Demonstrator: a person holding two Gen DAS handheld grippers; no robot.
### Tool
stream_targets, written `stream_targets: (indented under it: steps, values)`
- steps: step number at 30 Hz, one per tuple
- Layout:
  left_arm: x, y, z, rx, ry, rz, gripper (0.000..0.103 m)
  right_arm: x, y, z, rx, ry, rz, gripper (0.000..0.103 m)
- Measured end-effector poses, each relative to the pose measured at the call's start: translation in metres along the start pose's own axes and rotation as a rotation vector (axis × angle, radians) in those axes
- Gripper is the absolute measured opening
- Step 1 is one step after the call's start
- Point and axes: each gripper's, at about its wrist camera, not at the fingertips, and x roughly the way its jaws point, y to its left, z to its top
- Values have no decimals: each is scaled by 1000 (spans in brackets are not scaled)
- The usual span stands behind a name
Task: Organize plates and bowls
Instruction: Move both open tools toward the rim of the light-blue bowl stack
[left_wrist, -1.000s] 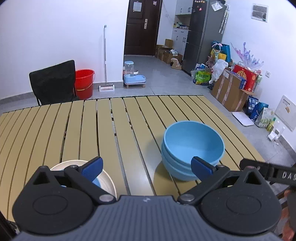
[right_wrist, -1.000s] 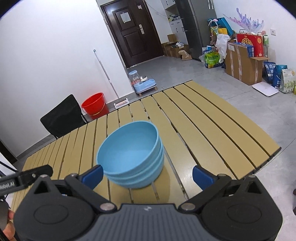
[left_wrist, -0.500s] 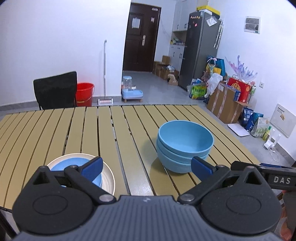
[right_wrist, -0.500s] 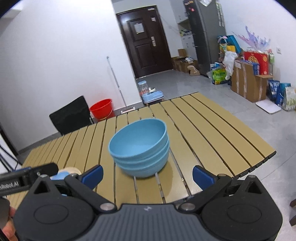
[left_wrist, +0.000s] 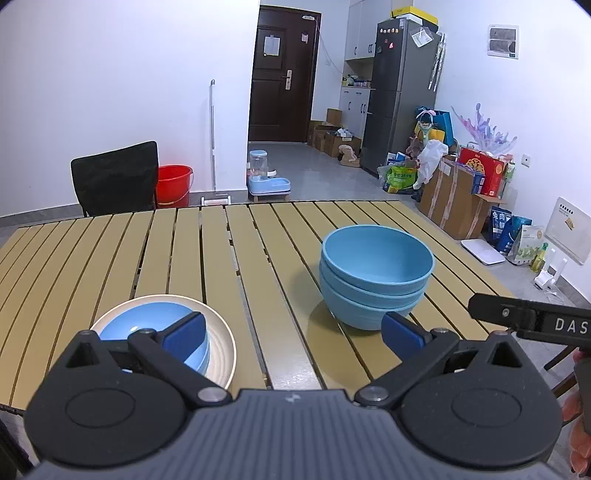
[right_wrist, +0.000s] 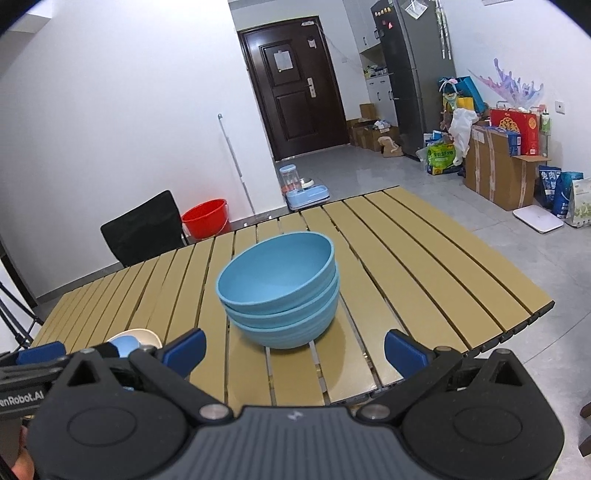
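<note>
1. Three blue bowls (right_wrist: 279, 291) sit stacked mid-worktop (right_wrist: 424, 258), right in front of the right claw (right_wrist: 293, 349), which is spread wide and holding nothing.
2. Left claw (left_wrist: 293, 332) also spread, hovering by a cream plate (left_wrist: 223, 345) with a blue dish (left_wrist: 147, 325) on it.
3. Black chair (left_wrist: 114, 177) and red bucket (left_wrist: 173, 182) behind.

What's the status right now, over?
Left gripper open, empty. Right gripper open, empty. Blue bowls stacked; small blue plate on cream plate. Nothing blocking.
</note>
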Motion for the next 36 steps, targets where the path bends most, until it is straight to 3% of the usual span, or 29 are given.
stream_targets:
  steps: [6,13,17,28,36]
  values:
    - [10,4,2,4,10,9,103,2,-2,-4,-13,-44,-4,103]
    - [20,12,10,8,31,18,103,12,-10,8,-6,1,-21,103]
    - [23,11,18,12,43,9,103,18,-16,17,1,36,11,103]
    - [57,0,49,-57,191,-31,103,45,-16,57,-59,91,28,103]
    - [91,-9,69,-117,275,-15,103,72,-8,87,-111,161,3,101]
